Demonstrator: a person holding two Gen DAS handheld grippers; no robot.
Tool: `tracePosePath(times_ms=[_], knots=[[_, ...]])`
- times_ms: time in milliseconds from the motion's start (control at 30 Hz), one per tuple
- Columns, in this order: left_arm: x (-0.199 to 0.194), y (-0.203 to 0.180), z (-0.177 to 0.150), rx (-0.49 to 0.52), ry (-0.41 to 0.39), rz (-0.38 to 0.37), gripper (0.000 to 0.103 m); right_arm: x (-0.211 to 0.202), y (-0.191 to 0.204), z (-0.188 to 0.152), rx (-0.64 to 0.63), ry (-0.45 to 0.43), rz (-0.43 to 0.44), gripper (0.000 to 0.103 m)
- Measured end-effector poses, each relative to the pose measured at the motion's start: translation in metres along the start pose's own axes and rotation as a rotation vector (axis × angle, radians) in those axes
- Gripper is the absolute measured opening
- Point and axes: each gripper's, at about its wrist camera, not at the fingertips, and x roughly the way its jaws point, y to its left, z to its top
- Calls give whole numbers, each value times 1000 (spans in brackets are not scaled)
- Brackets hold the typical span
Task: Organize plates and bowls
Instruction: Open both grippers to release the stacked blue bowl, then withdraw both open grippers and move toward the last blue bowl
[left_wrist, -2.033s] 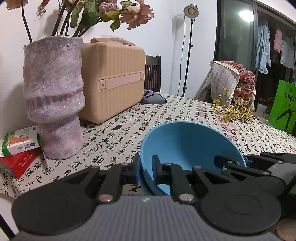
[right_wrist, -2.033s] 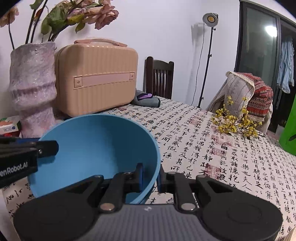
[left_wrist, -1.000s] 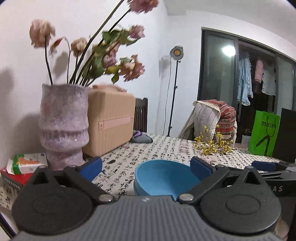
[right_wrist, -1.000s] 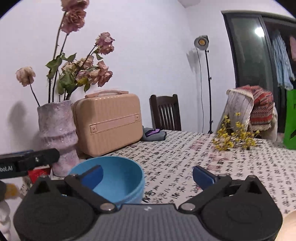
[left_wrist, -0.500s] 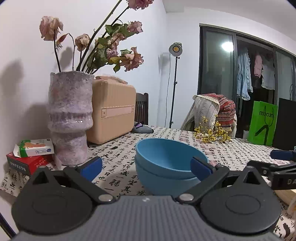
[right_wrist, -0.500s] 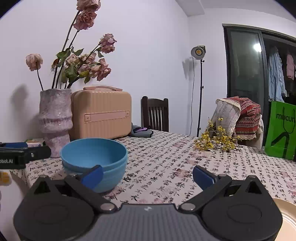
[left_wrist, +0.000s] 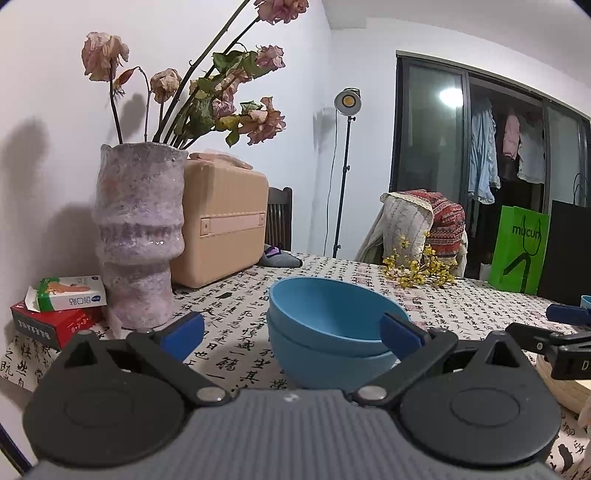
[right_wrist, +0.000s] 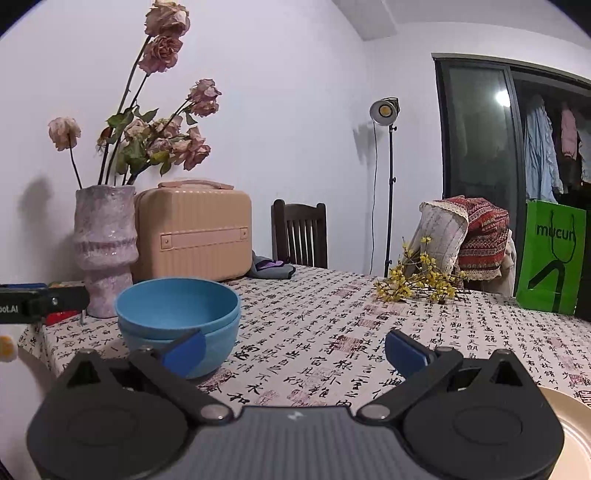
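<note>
Blue bowls (left_wrist: 325, 332), two nested, upright on the calligraphy-print cloth of the worktop (left_wrist: 461, 310), near its left end. Left wrist view: left gripper (left_wrist: 291, 330) spread wide, blue pads (left_wrist: 183, 328) either side of the stack, touching nothing and holding nothing. Beyond the stack, speckled lilac vase (left_wrist: 138, 236) with dried roses, beige vanity case (left_wrist: 221, 229) beside it, small boxes (left_wrist: 59, 310) at the worktop corner. At right edge, right gripper (left_wrist: 561, 332) seen from the side, above the rim of a cream plate (left_wrist: 561, 384).

Right wrist view: right gripper (right_wrist: 295, 349) likewise fully spread and empty, jaws well apart, left pad (right_wrist: 186, 352) overlapping the bowl stack (right_wrist: 177, 317) only in line of sight. Bare cloth straight ahead (right_wrist: 332, 325); yellow flower sprig (right_wrist: 417, 284) farther back, clear of the bowls. Cream plate (right_wrist: 572, 424) partly visible at lower right, just beside the gripper body. Left gripper (right_wrist: 44, 302) entering from the left edge, level with the bowl rim.

Step in hand, as judged: bowls stacked, both grippers free of them, plates not yet dealt with. Next move likely the cream plate: lowering one set of jaws to its thin rim, closing over the edge, lifting level. Number of plates present not determinable from these views.
</note>
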Motion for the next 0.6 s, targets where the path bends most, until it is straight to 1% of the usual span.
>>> tracePosePath(times_ms=[167, 300, 433, 600], knots=[[-1, -1, 1, 5, -7, -2, 103, 0, 1, -2, -13, 15, -6, 103], [0, -2, 3, -12, -3, -23, 103, -3, -1, 2, -2, 15, -1, 103], [2, -10, 4, 9, -14, -31, 103, -3, -5, 0, 8, 17, -19, 103], [12, -22, 6, 25, -14, -62, 103, 0, -14, -2, 26, 32, -47, 103]])
